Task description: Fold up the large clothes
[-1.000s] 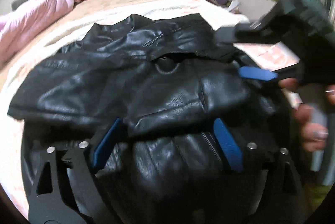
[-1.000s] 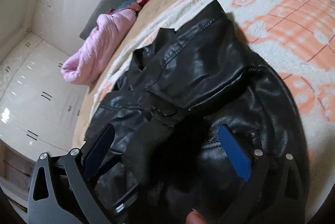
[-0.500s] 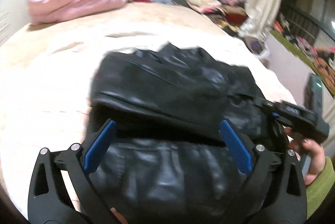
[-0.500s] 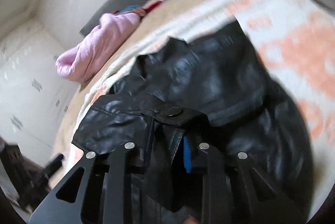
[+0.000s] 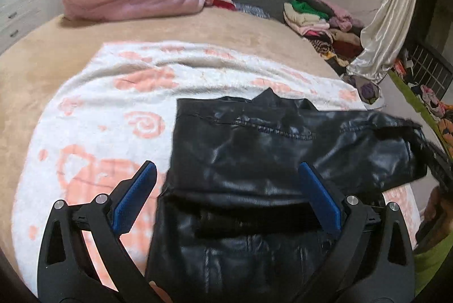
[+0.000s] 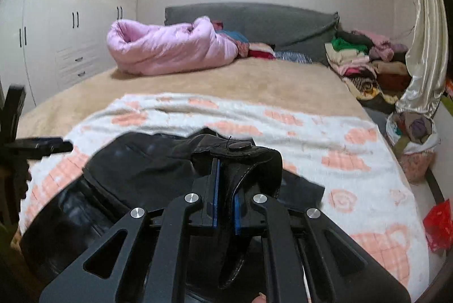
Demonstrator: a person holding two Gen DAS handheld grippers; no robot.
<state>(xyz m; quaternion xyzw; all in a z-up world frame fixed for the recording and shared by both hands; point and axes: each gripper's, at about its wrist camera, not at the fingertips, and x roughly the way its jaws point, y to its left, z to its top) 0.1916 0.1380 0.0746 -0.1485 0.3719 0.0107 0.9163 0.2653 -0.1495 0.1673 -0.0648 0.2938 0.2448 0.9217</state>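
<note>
We see one black jacket [image 5: 254, 161] lying on the one patterned blanket [image 5: 93, 116] on the bed [image 5: 56, 54]. Our left gripper [image 5: 226, 198] holds its fingers wide above it; our right gripper [image 6: 225, 189] has just closed, pinching its snap tab. No writing is readable.

Left hand-held gripper [image 5: 226, 201] gapes wide; right hand-held gripper [image 6: 225, 197] has just clamped closed.

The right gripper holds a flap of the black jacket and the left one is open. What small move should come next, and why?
Probably carry the pinched flap across the jacket and lay it flat. The right gripper is shut on the snap-button flap, lifted off the blanket, while the left gripper hangs open above the folded body, holding nothing. The fold looks half done.
</note>
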